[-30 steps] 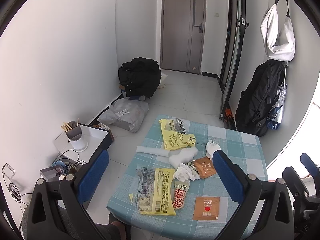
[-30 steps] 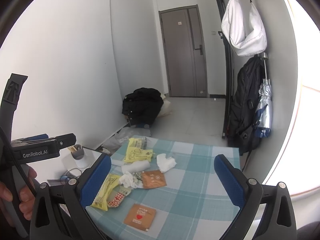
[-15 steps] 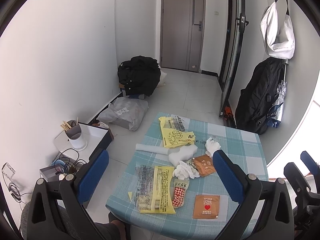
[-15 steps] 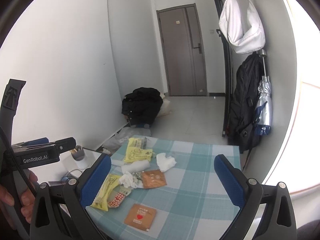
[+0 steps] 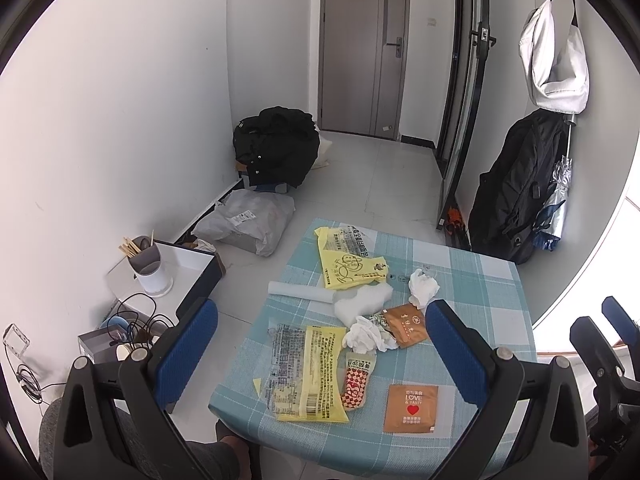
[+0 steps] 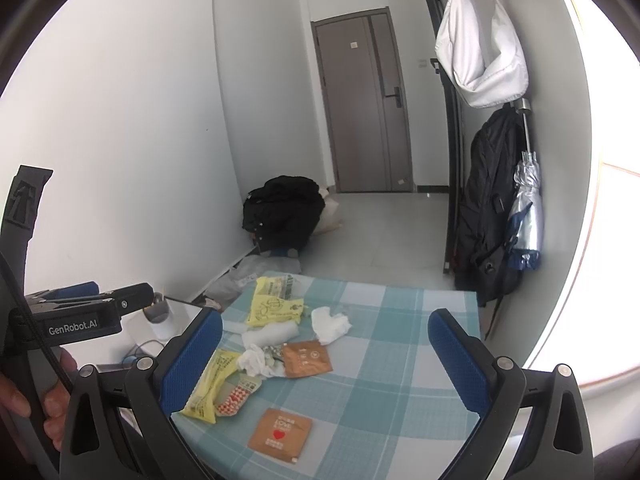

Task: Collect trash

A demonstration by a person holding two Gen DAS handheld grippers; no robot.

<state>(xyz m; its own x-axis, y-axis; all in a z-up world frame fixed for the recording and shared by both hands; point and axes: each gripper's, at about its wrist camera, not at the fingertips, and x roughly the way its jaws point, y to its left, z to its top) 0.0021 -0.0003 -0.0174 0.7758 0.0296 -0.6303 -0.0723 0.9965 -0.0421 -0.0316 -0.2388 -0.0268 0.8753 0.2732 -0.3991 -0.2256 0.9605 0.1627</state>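
Checked worktop [image 5: 460, 272] in a white hallway — wrappers [image 5: 306, 372] lie ahead of both my jaws, spread wide, grasping nothing.

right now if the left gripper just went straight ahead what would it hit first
Probably the crumpled white tissue between its open fingers, beside the yellow wrapper on the table. Depth is unclear from this view.

A small table [image 5: 492, 280] under a teal-and-white checked cloth carries scattered litter — yellow wrappers [image 5: 316, 368], crumpled white tissues [image 5: 423, 287], a brown sachet [image 5: 405, 325] and a brown heart-printed packet [image 5: 410, 408], all between and ahead of the left gripper's [image 5: 320, 344] wide-spread fingers.
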